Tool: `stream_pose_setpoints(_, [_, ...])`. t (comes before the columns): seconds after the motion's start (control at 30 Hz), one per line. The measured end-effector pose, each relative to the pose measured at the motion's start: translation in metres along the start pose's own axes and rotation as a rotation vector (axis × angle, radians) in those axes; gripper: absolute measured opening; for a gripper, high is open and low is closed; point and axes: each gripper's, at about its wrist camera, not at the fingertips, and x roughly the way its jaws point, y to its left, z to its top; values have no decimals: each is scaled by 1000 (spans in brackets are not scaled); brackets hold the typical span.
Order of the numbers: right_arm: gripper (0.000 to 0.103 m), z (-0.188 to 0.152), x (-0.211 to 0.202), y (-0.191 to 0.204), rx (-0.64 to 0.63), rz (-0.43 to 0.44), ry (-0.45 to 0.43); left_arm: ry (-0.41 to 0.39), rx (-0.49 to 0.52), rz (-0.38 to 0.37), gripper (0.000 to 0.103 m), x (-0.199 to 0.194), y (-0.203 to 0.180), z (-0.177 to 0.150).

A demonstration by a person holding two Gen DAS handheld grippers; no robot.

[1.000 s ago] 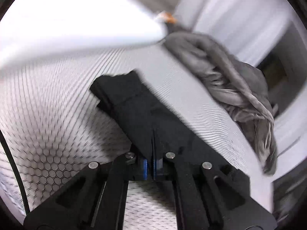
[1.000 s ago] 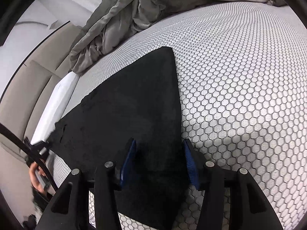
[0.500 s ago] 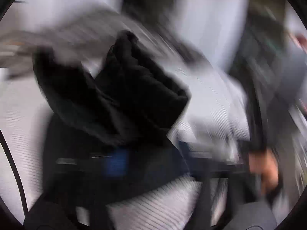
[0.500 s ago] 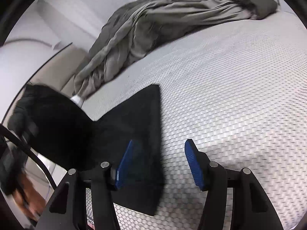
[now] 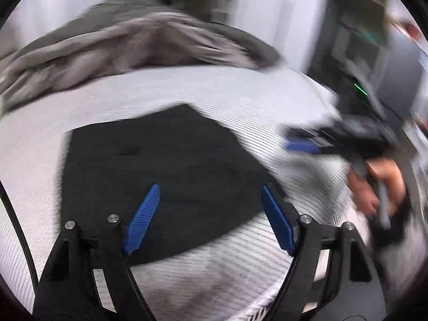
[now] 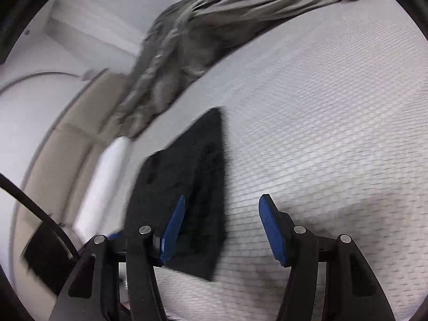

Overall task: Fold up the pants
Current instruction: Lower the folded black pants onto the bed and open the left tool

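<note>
The black pants (image 5: 160, 160) lie folded flat in a compact shape on the white mattress (image 5: 240, 93). My left gripper (image 5: 210, 187) hovers over their near edge, jaws wide and closing, with nothing pressed between the blue pads. In the right wrist view the pants (image 6: 192, 165) lie left of centre. My right gripper (image 6: 223, 197) is open at their right edge, its left pad (image 6: 174, 227) over the cloth and its right pad over bare mattress (image 6: 321, 133). The left wrist view also shows the right gripper (image 5: 299, 141), blurred, with a hand (image 5: 379, 187) on its handle.
A crumpled grey blanket (image 5: 133, 42) is heaped along the far side of the bed, seen too as the blanket (image 6: 200, 34) in the right wrist view. A beige headboard (image 6: 61, 147) and a white pillow edge (image 6: 107, 176) lie left of the pants. Dark furniture (image 5: 374, 67) stands beyond the bed's right edge.
My left gripper was shut on the pants, swung them over in a fast blurred sweep, then let go and opened. The pants now lie folded smaller. The right gripper drew back a little.
</note>
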Motion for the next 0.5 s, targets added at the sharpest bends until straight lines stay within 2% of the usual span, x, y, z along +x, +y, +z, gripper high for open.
stream_pose_setpoints(0.1, [59, -1, 18, 17, -6, 122, 44, -1, -154, 127, 76, 4, 56, 3])
stream_pose_setpoints(0.2, [59, -4, 32, 28, 4, 207, 70, 37, -312, 167, 76, 10, 114, -5])
stream_pose_setpoints(0.33, [59, -5, 49, 36, -2, 121, 85, 59, -420, 154, 76, 15, 162, -19])
stream_pose_setpoints(0.37, [59, -5, 52, 37, 11, 121, 93, 57, -427, 169, 76, 6, 163, -33])
stream_pose_setpoints(0.5, [59, -7, 54, 49, -7, 183, 110, 52, -435, 207, 76, 4, 184, -42])
